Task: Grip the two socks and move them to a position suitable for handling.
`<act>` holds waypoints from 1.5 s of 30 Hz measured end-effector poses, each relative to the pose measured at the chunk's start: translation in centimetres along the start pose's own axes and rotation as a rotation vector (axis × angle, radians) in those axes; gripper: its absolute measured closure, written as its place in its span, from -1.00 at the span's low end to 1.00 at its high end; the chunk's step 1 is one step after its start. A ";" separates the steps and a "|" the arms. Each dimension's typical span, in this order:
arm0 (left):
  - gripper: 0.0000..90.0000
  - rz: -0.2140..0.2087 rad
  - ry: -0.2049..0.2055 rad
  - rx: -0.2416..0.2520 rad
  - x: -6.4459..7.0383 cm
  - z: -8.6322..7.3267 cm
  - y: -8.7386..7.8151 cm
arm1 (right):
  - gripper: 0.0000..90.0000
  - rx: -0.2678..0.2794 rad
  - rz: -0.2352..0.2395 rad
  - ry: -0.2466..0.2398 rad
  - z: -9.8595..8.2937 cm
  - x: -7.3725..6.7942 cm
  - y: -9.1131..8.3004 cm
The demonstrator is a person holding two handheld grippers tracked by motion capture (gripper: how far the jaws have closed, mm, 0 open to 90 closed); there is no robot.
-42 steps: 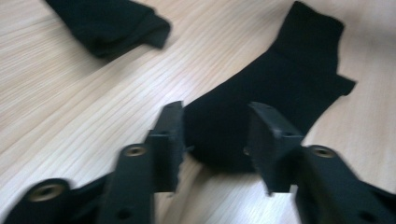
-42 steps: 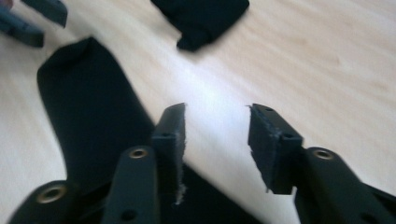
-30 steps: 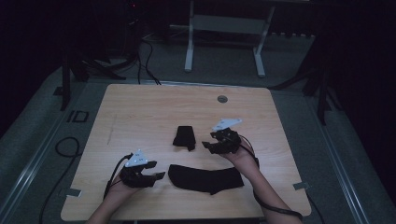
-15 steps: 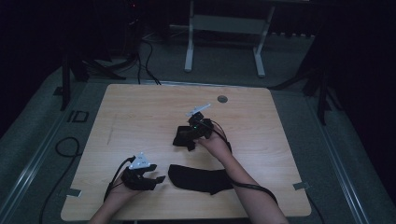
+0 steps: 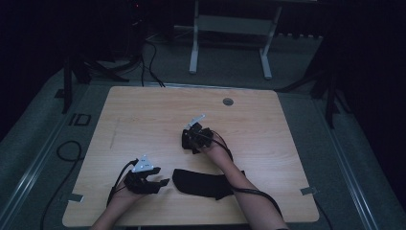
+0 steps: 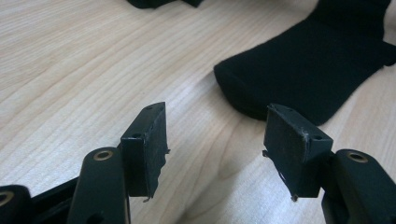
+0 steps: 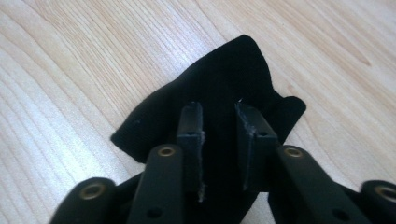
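- Right gripper view looks straight down on a small black cloth [image 7: 210, 93], crumpled on the wooden table [image 7: 70, 70], with the right gripper [image 7: 219, 121] pressed onto it.
- Its jaws stand narrowly apart with cloth between and beneath them; I cannot tell whether they have pinched a fold yet.
- From the high view, that small black cloth [image 5: 187, 140] lies near the table's middle, directly under the right gripper [image 5: 191, 139], so the right hand is clearly the nearer one.
- Nearer the person than the cloth lies a long black sock [image 5: 201, 183], its long axis running across the table, partly under the right forearm.
- Left of that sock, the left gripper [image 5: 154, 183] rests low with jaws wide apart, holding nothing.
- Left gripper view shows the sock's rounded end [image 6: 303, 70] just ahead and right of those open jaws.
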State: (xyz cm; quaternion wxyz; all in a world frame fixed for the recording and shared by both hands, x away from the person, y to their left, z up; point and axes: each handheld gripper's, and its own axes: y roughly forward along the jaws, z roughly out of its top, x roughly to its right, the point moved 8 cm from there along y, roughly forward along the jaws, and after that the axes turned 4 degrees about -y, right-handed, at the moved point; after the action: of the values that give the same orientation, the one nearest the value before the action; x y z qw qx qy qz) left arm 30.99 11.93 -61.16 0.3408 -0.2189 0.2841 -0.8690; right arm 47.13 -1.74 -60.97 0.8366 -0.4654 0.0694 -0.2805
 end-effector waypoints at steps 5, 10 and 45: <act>-0.11 0.008 -0.029 0.015 -0.4 0.4 0.1 | 0.76 0.044 0.024 0.029 0.1 -0.2 -1.4; -0.11 0.019 -0.046 0.032 -0.6 1.1 0.1 | 0.76 0.147 0.084 0.067 0.7 -0.5 -4.6; 0.14 0.073 -0.024 0.379 4.2 9.7 2.3 | 0.74 0.489 0.336 0.053 4.4 -6.6 -17.4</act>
State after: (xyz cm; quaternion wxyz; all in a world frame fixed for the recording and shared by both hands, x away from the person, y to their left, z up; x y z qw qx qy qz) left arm 34.84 4.16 -54.65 0.4103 -0.1506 0.1192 -0.8915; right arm 36.22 -2.10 -45.24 0.9565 -0.2244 0.0975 -0.1586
